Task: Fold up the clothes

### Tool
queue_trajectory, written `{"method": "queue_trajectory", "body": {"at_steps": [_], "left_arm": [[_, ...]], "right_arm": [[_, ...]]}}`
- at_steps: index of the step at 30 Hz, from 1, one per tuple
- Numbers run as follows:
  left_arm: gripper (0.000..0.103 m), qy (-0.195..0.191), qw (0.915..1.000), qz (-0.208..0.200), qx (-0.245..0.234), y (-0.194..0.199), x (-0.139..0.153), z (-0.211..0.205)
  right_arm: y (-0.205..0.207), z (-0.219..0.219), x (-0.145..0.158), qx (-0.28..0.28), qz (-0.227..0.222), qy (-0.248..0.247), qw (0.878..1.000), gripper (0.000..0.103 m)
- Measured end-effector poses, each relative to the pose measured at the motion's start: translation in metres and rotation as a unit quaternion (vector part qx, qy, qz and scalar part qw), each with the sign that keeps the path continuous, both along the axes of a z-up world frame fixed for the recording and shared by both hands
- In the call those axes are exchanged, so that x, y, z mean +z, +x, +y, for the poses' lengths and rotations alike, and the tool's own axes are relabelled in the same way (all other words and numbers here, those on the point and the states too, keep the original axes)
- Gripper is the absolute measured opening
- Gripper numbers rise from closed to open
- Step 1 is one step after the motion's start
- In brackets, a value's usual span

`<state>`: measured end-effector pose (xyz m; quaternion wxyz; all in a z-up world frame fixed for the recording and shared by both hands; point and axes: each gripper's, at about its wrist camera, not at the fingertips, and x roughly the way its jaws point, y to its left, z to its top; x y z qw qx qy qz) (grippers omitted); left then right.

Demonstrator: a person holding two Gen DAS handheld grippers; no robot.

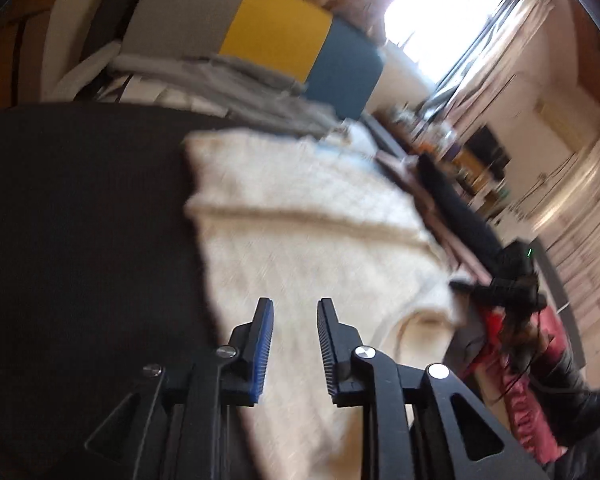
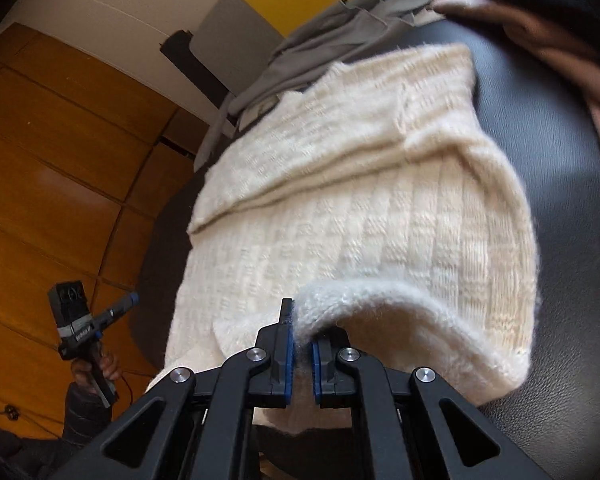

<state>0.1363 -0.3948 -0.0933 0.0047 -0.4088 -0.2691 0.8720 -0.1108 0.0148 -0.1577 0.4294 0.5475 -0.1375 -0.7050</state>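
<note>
Cream knit sweater point(image 2: 364, 208) is lying partly folded on a dark leather-like worktop point(image 2: 548, 168), one layer doubled over across its middle.

Right tool point(image 2: 300, 336) is clamping a thick rolled edge of the sweater at its near end, blue pads point(image 2: 287, 360) pressing in from both sides with fabric bunching between them, and that edge is lifting up off the surface. In the left wrist view the right tool point(image 1: 500, 292) is showing at the right side of the sweater point(image 1: 300, 240), blurred, with a dark sleeve point(image 1: 460, 216) beyond it.

Left tool point(image 1: 294, 312) is hovering over the near part of the sweater with its jaws parted and nothing between them. In the right wrist view the left tool point(image 2: 88, 320) is sitting far off to the left of the worktop, a hand point(image 2: 96, 368) gripping its handle, well apart from the sweater, over orange wooden panels point(image 2: 52, 160).

Grey garment point(image 2: 320, 44) is lying crumpled at the far end, touching the far edge of the sweater. Pinkish-brown cloth point(image 2: 580, 60) is lying at the far right on the worktop. Red-pink fabric point(image 1: 528, 392) is showing near right in the left wrist view. Yellow, grey and blue panels point(image 1: 276, 32) are standing behind the worktop; bright window point(image 1: 444, 12) far right.
</note>
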Motion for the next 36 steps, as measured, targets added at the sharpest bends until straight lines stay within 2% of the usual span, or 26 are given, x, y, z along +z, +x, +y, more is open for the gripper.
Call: {"method": "queue_trajectory", "body": {"at_steps": [3, 6, 9, 11, 13, 14, 15, 16, 18, 20, 23, 26, 31, 34, 36], "left_arm": [[0.029, 0.040, 0.9979, -0.050, 0.010, 0.036, -0.033, -0.002], [0.038, 0.082, 0.9935, -0.079, 0.006, 0.060, -0.060, 0.012], [0.047, 0.106, 0.9925, -0.061, -0.011, 0.066, -0.069, 0.036], [0.049, 0.107, 0.9924, -0.058, -0.021, 0.063, -0.072, 0.049], [0.047, 0.073, 0.9954, -0.058, -0.023, 0.060, -0.069, 0.061], [0.031, 0.054, 0.9964, -0.062, -0.023, 0.059, -0.067, 0.066], [0.009, 0.052, 0.9963, -0.065, -0.020, 0.057, -0.067, 0.067], [0.009, 0.075, 0.9952, -0.061, -0.014, 0.057, -0.068, 0.063], [0.008, 0.121, 0.9922, -0.028, -0.002, 0.060, -0.064, 0.053], [0.008, 0.148, 0.9888, 0.017, -0.005, 0.059, -0.048, 0.045], [0.008, 0.168, 0.9826, 0.078, -0.017, 0.048, -0.020, 0.034], [0.008, 0.175, 0.9761, 0.125, -0.033, 0.021, 0.008, 0.021], [0.007, 0.162, 0.9714, 0.168, -0.044, -0.045, 0.042, -0.002], [0.000, 0.155, 0.9717, 0.176, -0.026, -0.086, 0.045, -0.026], [0.000, 0.156, 0.9725, 0.172, -0.007, -0.115, 0.036, -0.044]], "right_arm": [[0.001, 0.003, -0.015, -0.007, -0.014, 0.002, 1.000, 0.007], [0.003, 0.004, -0.013, -0.008, -0.009, 0.003, 1.000, 0.007], [0.006, 0.003, -0.007, -0.003, 0.000, 0.008, 1.000, 0.008], [0.008, 0.003, -0.004, -0.002, 0.004, 0.011, 1.000, 0.007], [0.010, 0.004, 0.000, -0.003, 0.008, 0.010, 1.000, 0.007], [0.011, 0.005, 0.002, -0.004, 0.010, 0.008, 1.000, 0.007], [0.012, 0.005, 0.004, -0.006, 0.010, 0.004, 1.000, 0.007], [0.012, 0.006, 0.007, -0.008, 0.010, -0.002, 1.000, 0.007], [0.013, 0.007, 0.015, -0.010, 0.015, -0.014, 1.000, 0.007], [0.012, 0.007, 0.025, -0.013, 0.020, -0.026, 0.999, 0.007], [0.006, 0.006, 0.041, -0.020, 0.028, -0.048, 0.998, 0.008], [-0.008, 0.000, 0.054, -0.027, 0.039, -0.064, 0.997, 0.008], [-0.046, -0.013, 0.071, -0.046, 0.057, -0.079, 0.994, 0.008], [-0.074, -0.021, 0.072, -0.061, 0.059, -0.081, 0.993, 0.008], [-0.095, -0.028, 0.067, -0.072, 0.052, -0.080, 0.993, 0.008]]}}
